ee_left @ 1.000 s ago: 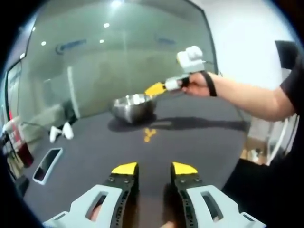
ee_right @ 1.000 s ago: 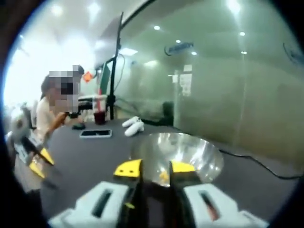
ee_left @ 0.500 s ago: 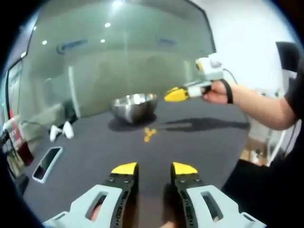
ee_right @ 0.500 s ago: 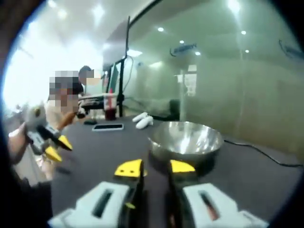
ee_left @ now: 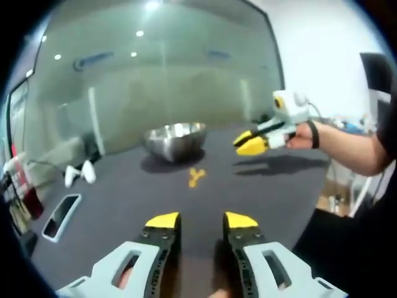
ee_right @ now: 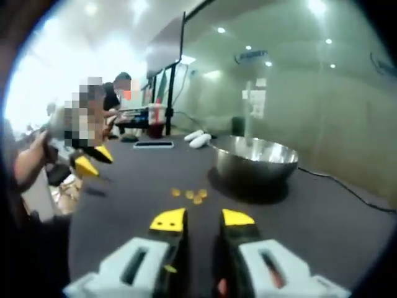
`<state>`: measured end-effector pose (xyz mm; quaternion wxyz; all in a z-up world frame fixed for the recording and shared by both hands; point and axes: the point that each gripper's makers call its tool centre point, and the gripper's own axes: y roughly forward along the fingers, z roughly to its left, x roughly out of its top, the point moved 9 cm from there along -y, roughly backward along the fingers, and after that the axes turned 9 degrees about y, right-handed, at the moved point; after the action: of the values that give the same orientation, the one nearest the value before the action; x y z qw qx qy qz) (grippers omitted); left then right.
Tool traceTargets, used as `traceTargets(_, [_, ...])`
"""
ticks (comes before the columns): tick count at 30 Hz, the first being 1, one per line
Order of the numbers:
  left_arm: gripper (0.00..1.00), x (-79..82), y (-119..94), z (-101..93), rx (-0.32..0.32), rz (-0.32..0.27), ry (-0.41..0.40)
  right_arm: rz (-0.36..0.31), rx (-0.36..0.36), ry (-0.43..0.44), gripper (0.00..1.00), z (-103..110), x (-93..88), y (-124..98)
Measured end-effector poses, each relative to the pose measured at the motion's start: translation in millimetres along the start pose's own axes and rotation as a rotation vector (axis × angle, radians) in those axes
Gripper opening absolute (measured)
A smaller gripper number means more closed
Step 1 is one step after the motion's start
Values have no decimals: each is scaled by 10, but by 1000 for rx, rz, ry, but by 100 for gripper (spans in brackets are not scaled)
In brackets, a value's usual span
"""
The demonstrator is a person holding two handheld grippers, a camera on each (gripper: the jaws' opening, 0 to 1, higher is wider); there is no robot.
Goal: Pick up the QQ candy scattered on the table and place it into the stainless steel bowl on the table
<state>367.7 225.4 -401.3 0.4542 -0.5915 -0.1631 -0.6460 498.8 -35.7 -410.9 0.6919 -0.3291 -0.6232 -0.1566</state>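
A dark grey table [ee_left: 124,186] fills the foreground. Behind the table runs a frosted glass partition [ee_left: 155,81] with a faint blue logo near its top, reflecting small round ceiling lights. To the right of the partition stands a plain white wall [ee_left: 322,56]. Past the table's far end, a bright office area [ee_right: 56,68] with a dark upright post [ee_right: 170,99].

Grey left gripper [ee_left: 201,221], yellow-tipped jaws, black wrist strap [ee_left: 315,132], black sleeve [ee_left: 387,118]
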Motion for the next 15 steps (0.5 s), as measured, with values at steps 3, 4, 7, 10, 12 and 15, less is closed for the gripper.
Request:
traceTargets(3, [29,2,7,4,2,4,1,15,17,12,21,-7,-31,27])
traceTargets(4, [29,6,8,9,6,3,1,21,24,17,21,-7,-45,45])
traceTargets(7, [29,20,3,32,17,-5,-11,48,48,21,21,3,-105,123])
traceTargets(10, [29,21,3,22,11,-9,-23,70,57,22,21,2,-137,199])
traceTargets(12, [29,12,8,3,7,-3,-19,84,64,29,21,-5,-143,256])
traceTargets(15, [29,0,11,-14,1,2,-18,104,68,37,21,-9,-155,342])
